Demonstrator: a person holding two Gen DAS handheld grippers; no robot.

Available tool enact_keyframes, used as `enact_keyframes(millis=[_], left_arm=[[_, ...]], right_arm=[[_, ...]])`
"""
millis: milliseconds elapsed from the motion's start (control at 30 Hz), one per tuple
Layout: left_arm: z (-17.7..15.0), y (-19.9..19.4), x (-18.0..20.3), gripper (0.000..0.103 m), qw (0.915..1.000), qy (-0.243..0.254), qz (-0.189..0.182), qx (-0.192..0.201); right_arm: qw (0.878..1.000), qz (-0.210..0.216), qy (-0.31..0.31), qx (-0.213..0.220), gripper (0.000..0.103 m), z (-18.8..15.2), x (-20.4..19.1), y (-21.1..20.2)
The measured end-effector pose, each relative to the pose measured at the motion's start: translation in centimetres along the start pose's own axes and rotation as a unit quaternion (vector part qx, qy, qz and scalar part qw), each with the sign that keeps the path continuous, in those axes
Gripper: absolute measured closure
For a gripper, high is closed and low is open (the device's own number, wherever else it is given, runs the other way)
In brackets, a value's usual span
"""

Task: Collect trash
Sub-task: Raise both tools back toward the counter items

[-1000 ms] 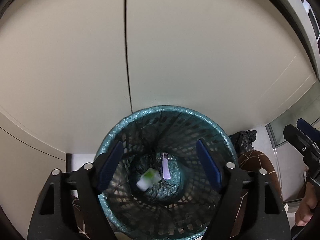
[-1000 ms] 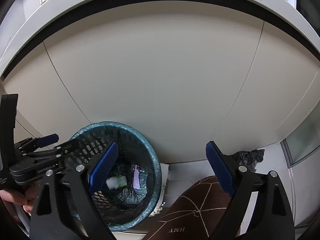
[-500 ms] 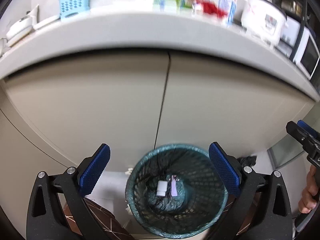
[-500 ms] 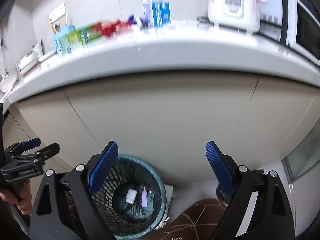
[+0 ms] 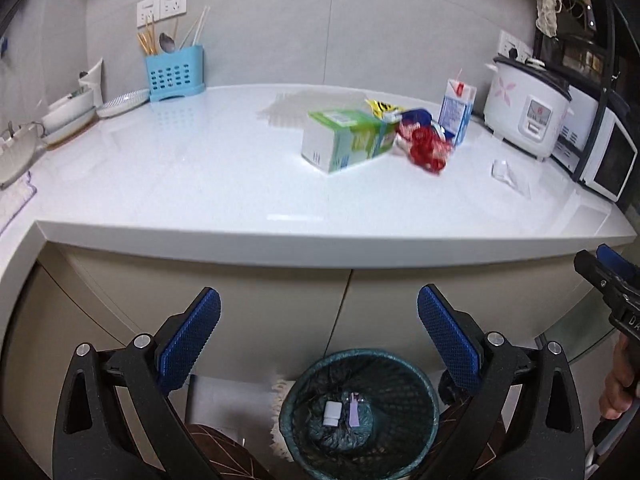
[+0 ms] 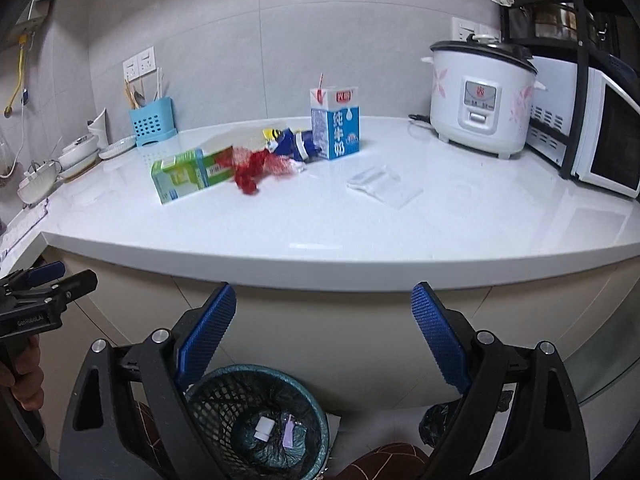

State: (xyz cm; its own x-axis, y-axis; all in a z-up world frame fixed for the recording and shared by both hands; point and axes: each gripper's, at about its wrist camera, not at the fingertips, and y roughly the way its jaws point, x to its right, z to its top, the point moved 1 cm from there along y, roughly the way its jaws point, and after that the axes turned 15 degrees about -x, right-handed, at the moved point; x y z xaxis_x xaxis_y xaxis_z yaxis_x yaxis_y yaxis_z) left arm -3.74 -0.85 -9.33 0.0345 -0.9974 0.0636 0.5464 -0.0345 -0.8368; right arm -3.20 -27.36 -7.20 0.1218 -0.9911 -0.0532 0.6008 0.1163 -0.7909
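**Both grippers empty above the bin**

White countertop (image 5: 200, 184) fills our view, with a green-and-white carton (image 5: 344, 140), red netting (image 6: 250, 170) and a milk carton (image 6: 335, 122) on it. Our left gripper (image 5: 319, 340) and right gripper (image 6: 323, 332) are spread wide, holding nothing. Below, the teal wastebasket (image 5: 360, 412) contains a small white bottle (image 5: 332, 413).

Left gripper (image 5: 319, 336) and right gripper (image 6: 324, 330) fingers spread wide, empty.

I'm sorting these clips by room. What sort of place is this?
Most likely a home kitchen: a rice cooker and microwave stand on a white countertop, with a blue utensil holder near stacked dishes.
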Motion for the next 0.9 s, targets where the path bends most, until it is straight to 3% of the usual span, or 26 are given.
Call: enact_keyframes(millis=[300, 633, 900], left_arm=[[4.0, -2.4, 0.7, 0.006, 0.9994, 0.016, 0.021, 0.024], [8.6, -0.8, 0.0, 0.006, 0.9996, 0.012, 0.013, 0.022], [12.4, 1.3, 0.5, 0.006, 0.9988, 0.041, 0.018, 0.020]], right_arm=[[1.000, -0.006, -0.015, 0.005, 0.017, 4.6, 0.2, -0.5], [0.999, -0.025, -0.026, -0.023, 0.017, 9.4, 1.0, 1.7], [0.998, -0.021, -0.032, -0.056, 0.017, 12.5, 1.7, 5.0]])
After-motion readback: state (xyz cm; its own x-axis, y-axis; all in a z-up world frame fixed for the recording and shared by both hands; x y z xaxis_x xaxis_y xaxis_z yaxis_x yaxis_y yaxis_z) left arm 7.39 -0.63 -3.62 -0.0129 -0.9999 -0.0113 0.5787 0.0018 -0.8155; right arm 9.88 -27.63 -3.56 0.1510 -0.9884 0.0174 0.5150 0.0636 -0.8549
